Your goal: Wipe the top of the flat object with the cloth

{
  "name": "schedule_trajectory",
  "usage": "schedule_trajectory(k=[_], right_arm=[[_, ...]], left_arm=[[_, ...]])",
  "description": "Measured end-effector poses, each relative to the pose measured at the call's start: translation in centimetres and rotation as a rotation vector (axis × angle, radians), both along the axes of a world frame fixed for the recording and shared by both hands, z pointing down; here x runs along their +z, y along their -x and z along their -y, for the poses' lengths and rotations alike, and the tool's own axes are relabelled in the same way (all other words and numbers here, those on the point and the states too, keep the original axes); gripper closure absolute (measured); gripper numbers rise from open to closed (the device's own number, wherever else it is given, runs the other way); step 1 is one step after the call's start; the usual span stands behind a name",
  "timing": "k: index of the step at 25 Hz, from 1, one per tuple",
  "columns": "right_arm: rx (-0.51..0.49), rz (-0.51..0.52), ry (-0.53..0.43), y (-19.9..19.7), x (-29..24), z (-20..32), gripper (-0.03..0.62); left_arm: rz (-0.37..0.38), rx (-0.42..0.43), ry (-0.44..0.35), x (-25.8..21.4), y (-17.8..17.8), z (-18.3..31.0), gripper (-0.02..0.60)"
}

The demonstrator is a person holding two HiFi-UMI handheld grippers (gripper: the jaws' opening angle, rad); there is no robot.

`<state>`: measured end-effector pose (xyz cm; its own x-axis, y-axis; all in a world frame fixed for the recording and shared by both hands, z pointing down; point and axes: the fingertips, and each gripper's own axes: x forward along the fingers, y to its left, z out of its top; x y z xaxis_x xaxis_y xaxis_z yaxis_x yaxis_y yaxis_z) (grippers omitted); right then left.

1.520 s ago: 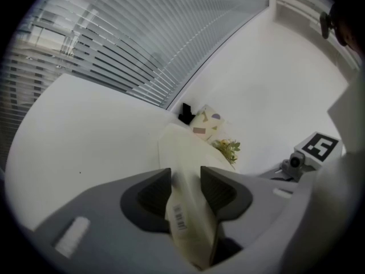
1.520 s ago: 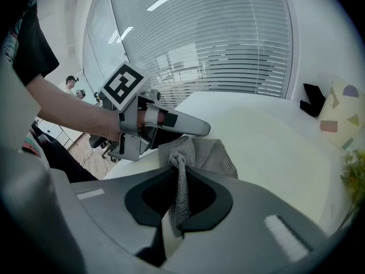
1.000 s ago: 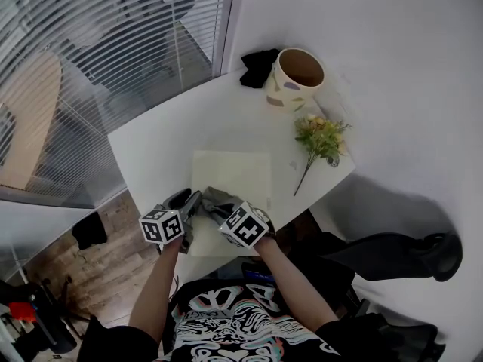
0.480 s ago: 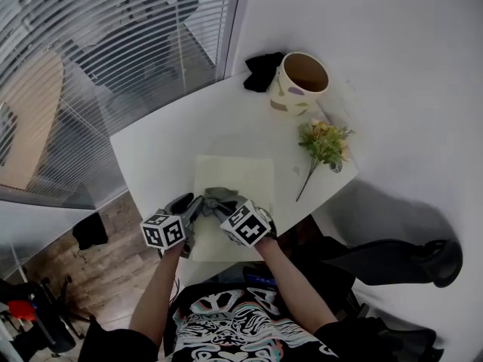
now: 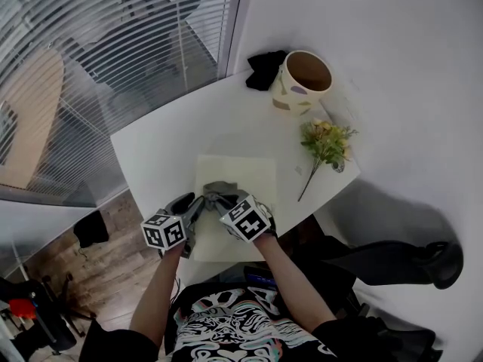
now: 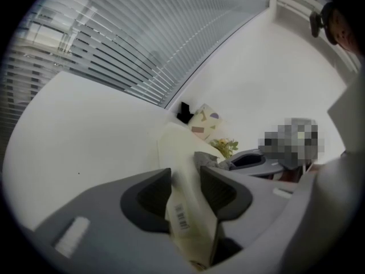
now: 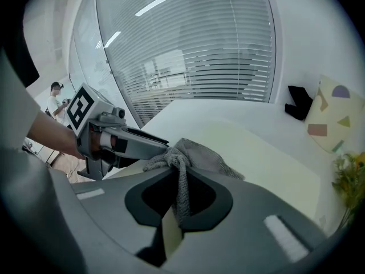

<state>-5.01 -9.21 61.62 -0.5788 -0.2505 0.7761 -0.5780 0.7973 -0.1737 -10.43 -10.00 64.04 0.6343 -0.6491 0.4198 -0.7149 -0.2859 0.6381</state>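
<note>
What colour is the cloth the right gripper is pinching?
Grey, with a coarse woven texture; the right gripper view shows the cloth best.

You're in what looks like an office: a glass wall (image 5: pixel 90 149) hung with slatted blinds (image 5: pixel 113 59), a small white table (image 5: pixel 173 138) in the corner, strip lights (image 7: pixel 155 3) overhead.

Side by side, left tool (image 5: pixel 189 204) clamps the flat object (image 5: pixel 247 173), right tool (image 5: pixel 216 200) pinches the cloth (image 5: pixel 220 190).

no words or numbers legible; only a barcode sticker (image 6: pixel 180 216) on the cream flat sheet (image 6: pixel 174 147), digits too small to read, plus black-and-white square markers on left cube (image 5: pixel 164 231) and right cube (image 5: pixel 244 219)
</note>
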Motion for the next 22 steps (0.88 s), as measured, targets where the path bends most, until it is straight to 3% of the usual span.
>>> schedule_trajectory(k=[17,22], right_arm=[[0.069,0.050,0.054,-0.16,-0.17,0.91,0.580],[0.051,0.032,0.011,-0.12,-0.35,1.12,0.579]], left_arm=[[-0.008,-0.001,-0.003,-0.08,0.00,-0.15,0.376],[-0.017,-0.004,-0.005,-0.07,0.00,-0.09,0.376]])
